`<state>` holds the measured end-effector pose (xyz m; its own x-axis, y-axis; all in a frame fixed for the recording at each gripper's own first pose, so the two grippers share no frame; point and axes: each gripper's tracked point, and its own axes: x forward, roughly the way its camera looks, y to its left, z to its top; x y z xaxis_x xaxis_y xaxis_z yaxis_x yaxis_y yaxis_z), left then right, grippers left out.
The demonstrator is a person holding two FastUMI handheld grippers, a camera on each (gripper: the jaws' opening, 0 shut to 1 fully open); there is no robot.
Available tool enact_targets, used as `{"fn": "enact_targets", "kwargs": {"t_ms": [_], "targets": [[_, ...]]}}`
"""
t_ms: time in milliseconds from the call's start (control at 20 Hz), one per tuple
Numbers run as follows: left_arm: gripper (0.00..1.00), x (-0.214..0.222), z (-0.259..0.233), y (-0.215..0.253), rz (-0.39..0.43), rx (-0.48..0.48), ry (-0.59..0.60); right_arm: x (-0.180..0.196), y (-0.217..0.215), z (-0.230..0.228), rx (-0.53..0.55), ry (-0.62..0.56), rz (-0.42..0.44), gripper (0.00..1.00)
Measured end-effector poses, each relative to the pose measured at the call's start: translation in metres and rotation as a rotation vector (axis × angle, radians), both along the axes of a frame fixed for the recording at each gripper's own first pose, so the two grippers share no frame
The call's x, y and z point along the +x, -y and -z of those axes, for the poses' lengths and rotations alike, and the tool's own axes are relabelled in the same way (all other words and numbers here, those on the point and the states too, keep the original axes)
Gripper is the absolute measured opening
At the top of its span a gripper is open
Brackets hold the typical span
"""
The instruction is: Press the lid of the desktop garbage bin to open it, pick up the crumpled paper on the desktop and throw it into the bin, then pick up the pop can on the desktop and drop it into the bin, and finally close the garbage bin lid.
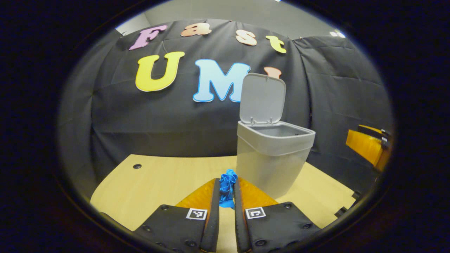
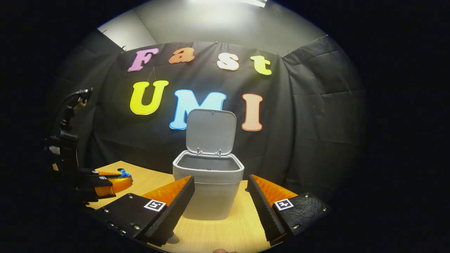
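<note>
The grey desktop bin stands on the wooden table with its lid swung up. My left gripper is shut on the blue crumpled paper, held above the tabletop just left of the bin's base. In the right gripper view the bin sits straight ahead, lid upright. My right gripper is open, its fingers spread to either side of the bin's front. At the far left of that view the left gripper holds the blue paper.
The wooden table has a small dark hole near its back left. The black cloth wall stands close behind the bin. In the left gripper view the right gripper shows at the right edge.
</note>
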<state>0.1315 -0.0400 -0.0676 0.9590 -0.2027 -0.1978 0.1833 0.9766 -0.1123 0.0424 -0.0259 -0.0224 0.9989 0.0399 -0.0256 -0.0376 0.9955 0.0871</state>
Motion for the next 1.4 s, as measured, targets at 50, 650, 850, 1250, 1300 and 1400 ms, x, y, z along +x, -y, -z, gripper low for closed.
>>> {"fn": "enact_targets", "kwargs": {"t_ms": [50,650,850,1250,1300,1400], "targets": [[0.28,0.006,-0.011,0.006,0.009,-0.007,0.024,0.0,0.002,0.0,0.004,-0.001,0.006,0.96],[0.25,0.082,-0.08,0.075,0.104,-0.03,0.163,-0.013,0.027,0.014,-0.002,-0.04,0.09,0.96],[0.27,0.104,-0.077,0.098,0.129,-0.011,0.179,-0.017,0.035,0.02,-0.002,-0.06,0.118,1.0],[0.31,0.128,-0.056,0.129,0.176,0.012,0.136,-0.024,0.051,0.031,0.01,-0.098,0.171,0.96],[0.35,0.129,-0.055,0.13,0.179,0.013,0.134,-0.024,0.052,0.032,0.013,-0.101,0.176,0.96],[0.4,0.129,-0.051,0.133,0.186,0.012,0.128,-0.021,0.055,0.033,0.015,-0.106,0.181,0.97]]}}
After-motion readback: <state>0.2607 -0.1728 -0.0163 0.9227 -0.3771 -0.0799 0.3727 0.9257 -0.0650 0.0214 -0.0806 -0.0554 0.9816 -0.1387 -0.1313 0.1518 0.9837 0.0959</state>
